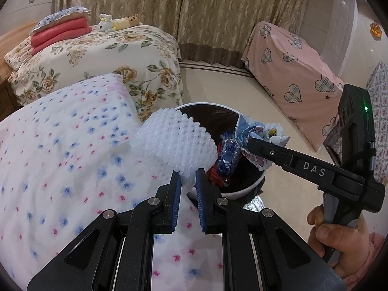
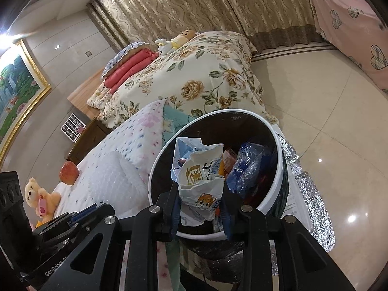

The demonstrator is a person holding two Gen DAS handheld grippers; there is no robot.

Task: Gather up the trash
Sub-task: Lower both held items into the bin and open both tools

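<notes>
Between our left gripper's (image 1: 188, 181) blue ribbed jaws we pinch a white foam net sleeve (image 1: 174, 143), soft and diamond-meshed, bulging out beyond the tips at the bin's near-left edge. Our right gripper's (image 2: 201, 208) jaws clamp a crumpled printed paper wrapper (image 2: 200, 179) above the round, white-rimmed trash bin (image 2: 278, 181), which holds crinkly blue plastic (image 2: 247, 167). The flowered bed (image 1: 60, 145) lies to the left.

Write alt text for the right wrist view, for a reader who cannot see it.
The right gripper holds a crumpled white printed wrapper over the open trash bin, which already contains blue plastic packaging. To the left lies a flower-print bed with white foam netting, an apple and a teddy bear.
</notes>
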